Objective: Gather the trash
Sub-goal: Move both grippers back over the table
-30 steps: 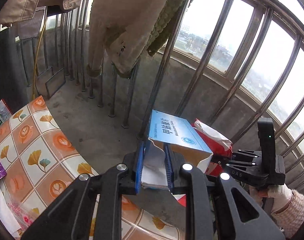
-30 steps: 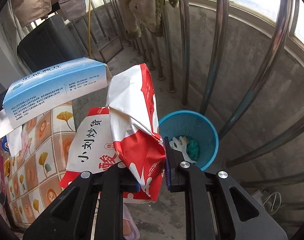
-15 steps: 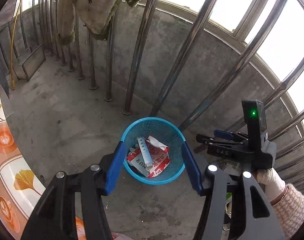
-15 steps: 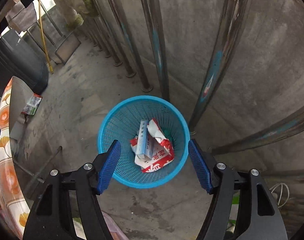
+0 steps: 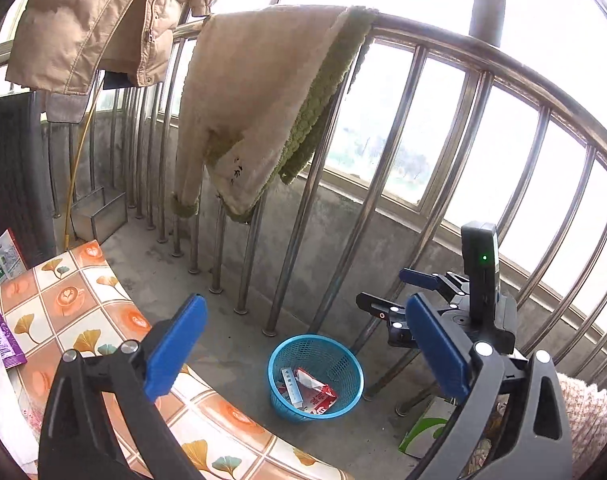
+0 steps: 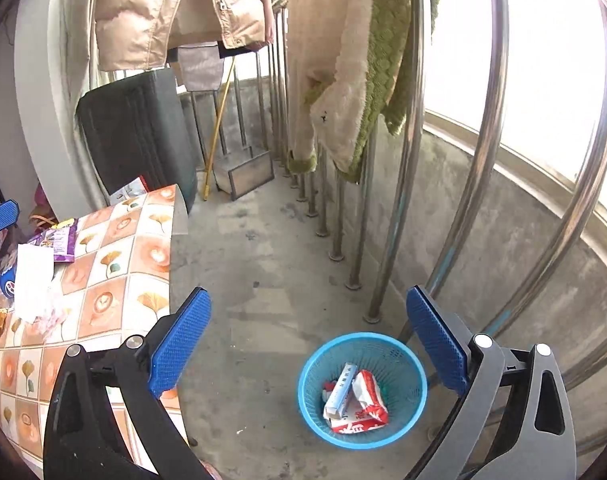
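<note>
Drop's done, so the smart move now is swinging back to the counter [image 6: 115, 264] for the purple wrapper [image 6: 61, 242] and tissue [image 6: 33, 280]. Both jaws have just been opening: left hand-held gripper [image 5: 307, 350] and right hand-held gripper [image 6: 309, 344] gape wide, empty. Blue box [image 6: 341, 390] and red bag [image 6: 365, 404] sit in the blue basket [image 6: 407, 364] below.

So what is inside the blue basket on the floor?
The blue basket holds a light blue box and a red-and-white bag. A bit of something else shows under them; the bottom is covered.
</note>
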Available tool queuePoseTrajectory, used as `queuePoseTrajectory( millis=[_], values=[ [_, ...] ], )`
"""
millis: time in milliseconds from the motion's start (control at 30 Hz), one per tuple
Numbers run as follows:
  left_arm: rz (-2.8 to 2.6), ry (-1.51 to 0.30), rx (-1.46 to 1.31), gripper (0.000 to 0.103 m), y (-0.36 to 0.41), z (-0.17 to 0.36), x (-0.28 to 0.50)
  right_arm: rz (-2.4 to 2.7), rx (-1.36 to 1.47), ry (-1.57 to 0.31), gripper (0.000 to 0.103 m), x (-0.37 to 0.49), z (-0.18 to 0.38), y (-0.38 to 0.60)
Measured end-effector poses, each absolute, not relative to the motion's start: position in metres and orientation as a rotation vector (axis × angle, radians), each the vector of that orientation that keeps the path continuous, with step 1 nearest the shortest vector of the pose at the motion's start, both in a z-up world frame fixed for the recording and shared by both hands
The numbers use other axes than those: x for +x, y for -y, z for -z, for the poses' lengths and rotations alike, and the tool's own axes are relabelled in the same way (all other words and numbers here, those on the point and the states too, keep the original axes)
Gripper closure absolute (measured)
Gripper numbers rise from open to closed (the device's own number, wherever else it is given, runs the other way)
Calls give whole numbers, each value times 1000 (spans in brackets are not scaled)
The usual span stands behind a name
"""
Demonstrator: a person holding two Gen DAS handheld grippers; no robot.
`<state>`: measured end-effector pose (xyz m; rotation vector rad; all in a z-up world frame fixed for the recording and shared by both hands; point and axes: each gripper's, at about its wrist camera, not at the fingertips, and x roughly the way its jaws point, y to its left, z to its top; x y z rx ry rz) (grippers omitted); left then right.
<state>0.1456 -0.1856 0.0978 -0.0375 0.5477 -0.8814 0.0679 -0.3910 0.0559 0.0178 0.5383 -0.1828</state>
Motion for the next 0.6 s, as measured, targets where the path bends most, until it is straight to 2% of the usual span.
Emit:
queuePoseTrajectory(
  millis=[133, 267, 433, 567, 600],
  values=[
    [789, -468, -82, 5, 111, -112, 122, 53, -40, -417, 7, 78, -84, 326],
    [572, -449, -103, 5, 30, -102, 108, -144, -55, -430, 7, 96, -86, 263],
    [329, -518, -166, 6, -58, -70, 108, -333, -34, -603, 7, 125, -50, 180],
    [192, -606, -159, 6, -97, -36, 117, -396, -12, -767, 20, 147, -7, 134],
    [175, -628, -152, 10, -101, -29, 121, -388, -19, -801, 24, 149, 2, 122]
  ],
)
